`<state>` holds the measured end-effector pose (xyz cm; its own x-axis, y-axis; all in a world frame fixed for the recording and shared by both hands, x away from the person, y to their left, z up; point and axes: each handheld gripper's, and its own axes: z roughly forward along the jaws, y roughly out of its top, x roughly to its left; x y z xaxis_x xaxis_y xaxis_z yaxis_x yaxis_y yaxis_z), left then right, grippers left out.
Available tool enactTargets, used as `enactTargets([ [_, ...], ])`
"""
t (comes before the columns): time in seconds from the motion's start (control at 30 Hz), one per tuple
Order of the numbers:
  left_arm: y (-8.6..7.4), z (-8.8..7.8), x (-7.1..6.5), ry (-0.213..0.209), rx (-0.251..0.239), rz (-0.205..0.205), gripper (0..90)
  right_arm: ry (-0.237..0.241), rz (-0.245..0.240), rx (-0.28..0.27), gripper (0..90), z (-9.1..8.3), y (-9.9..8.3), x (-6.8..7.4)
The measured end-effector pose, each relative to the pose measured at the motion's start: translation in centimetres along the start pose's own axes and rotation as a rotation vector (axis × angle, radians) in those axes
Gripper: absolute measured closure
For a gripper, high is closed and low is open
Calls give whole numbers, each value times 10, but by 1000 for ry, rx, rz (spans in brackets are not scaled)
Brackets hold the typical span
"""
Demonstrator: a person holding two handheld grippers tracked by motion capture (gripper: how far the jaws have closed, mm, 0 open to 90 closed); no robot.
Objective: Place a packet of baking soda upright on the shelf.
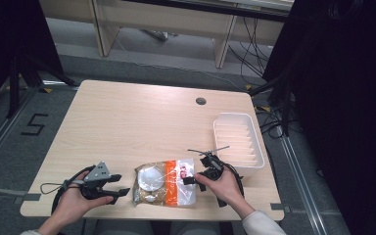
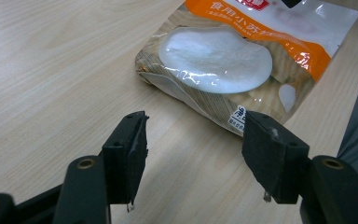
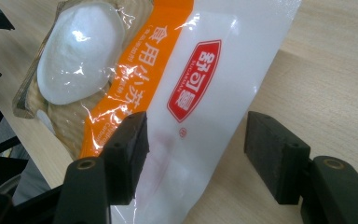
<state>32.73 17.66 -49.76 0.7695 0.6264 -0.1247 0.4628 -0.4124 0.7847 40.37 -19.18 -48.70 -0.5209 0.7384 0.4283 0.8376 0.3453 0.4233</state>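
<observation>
Glossy plastic packet (image 1: 165, 182) lying flat on the worktop (image 1: 127, 122).
Orange band, white end with red logo; left gripper (image 1: 118, 185) and right gripper (image 1: 192, 177) both gape wide, empty.

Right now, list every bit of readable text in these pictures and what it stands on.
"5": black numeral on the floor left of the table.
"食用小苏…": white characters on the bag, on its orange band; the rest is cut off.
Red logo on the bag: too distorted to read.
Small print by the bag's corner: too small.
</observation>
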Motion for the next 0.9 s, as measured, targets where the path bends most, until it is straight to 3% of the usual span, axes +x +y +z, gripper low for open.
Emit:
enactTargets([
  [0.17,1,4,-4,-13,-15,-30,414,12,8,19,405,2,0,0],
  [0.27,3,7,-5,-35,-15,-18,422,-10,35,30,406,2,1,0],
  [0.33,3,9,-8,-27,-14,-38,424,8,10,16,406,3,1,-1],
  [0.43,3,10,-7,-39,-8,-18,428,21,3,16,406,4,2,-1],
  [0.57,3,10,-8,-40,-13,-40,437,31,9,26,408,8,4,1],
  [0.9,3,10,-6,-36,4,-16,441,34,11,34,423,13,10,5],
])
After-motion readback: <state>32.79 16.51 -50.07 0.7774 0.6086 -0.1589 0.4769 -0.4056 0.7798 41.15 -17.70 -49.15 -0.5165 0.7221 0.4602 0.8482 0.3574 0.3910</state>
